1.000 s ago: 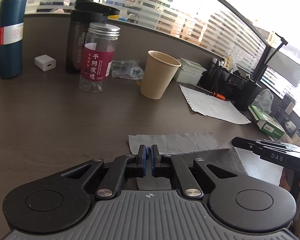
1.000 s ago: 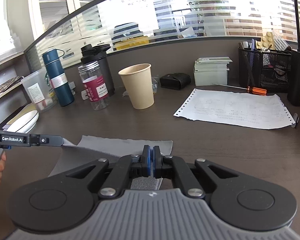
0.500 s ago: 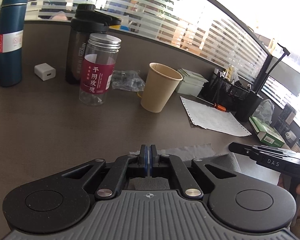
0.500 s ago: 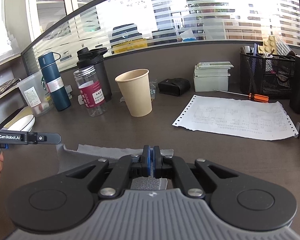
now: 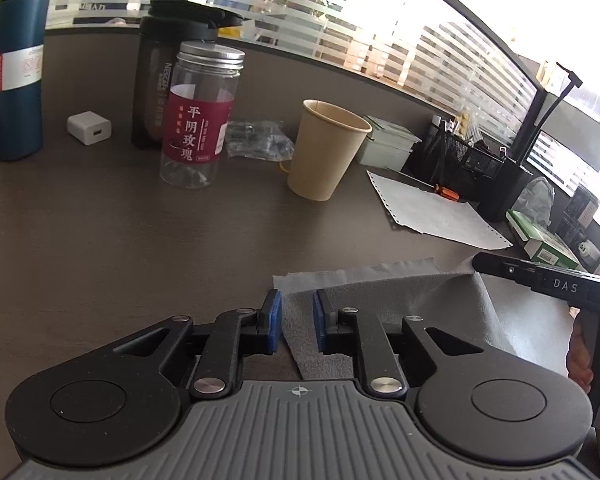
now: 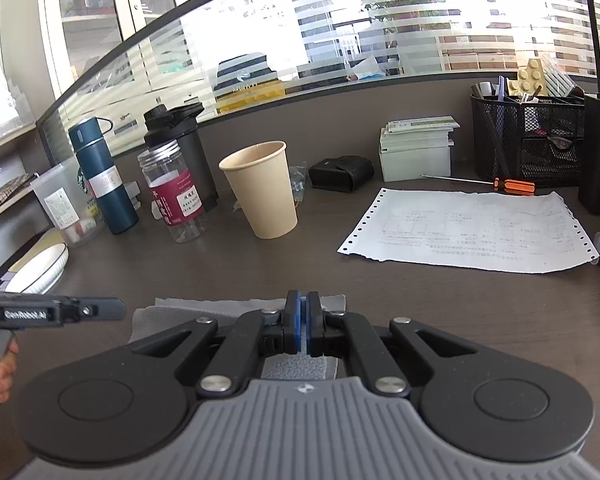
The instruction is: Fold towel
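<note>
We have the grey towel (image 5: 384, 300) on the desk on the near side of the paper cup (image 5: 326, 150), its upper layer doubled toward the cup over a lighter strip that still shows at the far edge. Our left gripper (image 5: 296, 318) has its fingers spread, a towel corner lying loose between them, while the right gripper (image 6: 302, 322) pinches the other corner, we judge to keep that edge placed. The towel's long axis runs side to side, gripper to gripper, its folded edge facing us.
</note>
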Motion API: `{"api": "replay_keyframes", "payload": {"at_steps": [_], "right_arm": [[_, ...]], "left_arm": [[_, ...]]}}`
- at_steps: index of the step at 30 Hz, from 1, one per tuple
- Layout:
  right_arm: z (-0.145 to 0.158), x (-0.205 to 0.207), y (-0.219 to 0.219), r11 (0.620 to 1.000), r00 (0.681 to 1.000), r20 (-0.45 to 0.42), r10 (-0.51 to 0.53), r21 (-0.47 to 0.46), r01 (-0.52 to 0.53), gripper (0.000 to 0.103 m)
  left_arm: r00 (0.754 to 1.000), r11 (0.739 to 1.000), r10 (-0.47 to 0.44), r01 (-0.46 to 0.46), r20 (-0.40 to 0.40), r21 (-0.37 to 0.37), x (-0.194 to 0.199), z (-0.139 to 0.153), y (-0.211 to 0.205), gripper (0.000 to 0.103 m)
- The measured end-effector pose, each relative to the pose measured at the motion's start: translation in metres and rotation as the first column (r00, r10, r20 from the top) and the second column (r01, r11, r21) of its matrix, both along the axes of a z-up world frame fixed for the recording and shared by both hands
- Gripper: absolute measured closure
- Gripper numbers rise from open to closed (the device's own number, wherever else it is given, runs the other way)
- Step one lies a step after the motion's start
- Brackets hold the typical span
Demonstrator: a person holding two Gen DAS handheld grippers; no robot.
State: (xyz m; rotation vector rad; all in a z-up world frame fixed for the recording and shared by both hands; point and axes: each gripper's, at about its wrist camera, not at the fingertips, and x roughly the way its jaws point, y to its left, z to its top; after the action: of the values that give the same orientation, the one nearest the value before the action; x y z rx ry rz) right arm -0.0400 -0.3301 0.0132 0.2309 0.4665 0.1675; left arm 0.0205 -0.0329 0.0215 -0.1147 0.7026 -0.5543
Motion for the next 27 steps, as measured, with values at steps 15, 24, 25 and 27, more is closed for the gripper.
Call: {"api": "replay_keyframes", "payload": {"at_steps": [15, 24, 25, 27], "right_arm": [[0.001, -0.006, -0.003, 1.0, 1.0, 0.021, 0.008, 0.027, -0.009, 0.1], [0.003, -0.009, -0.004, 0.999, 1.0, 0.026, 0.011, 0.029, -0.012, 0.1], [0.003, -0.009, -0.004, 0.999, 1.0, 0.027, 0.012, 0.03, -0.013, 0.1], [0.003, -0.009, -0.005, 0.999, 1.0, 0.028, 0.012, 0.03, -0.013, 0.1]], "left_arm": [[1.0, 0.999, 0.003, -0.004, -0.028, -0.044, 0.011, -0.014, 0.002, 0.066], [1.0, 1.0, -0.002, 0.002, -0.024, -0.013, 0.012, -0.017, -0.003, 0.094], [1.0, 1.0, -0.004, 0.004, -0.02, -0.012, 0.012, -0.017, -0.003, 0.095], [1.0, 1.0, -0.012, 0.012, -0.011, -0.015, 0.011, -0.015, -0.003, 0.1]]}}
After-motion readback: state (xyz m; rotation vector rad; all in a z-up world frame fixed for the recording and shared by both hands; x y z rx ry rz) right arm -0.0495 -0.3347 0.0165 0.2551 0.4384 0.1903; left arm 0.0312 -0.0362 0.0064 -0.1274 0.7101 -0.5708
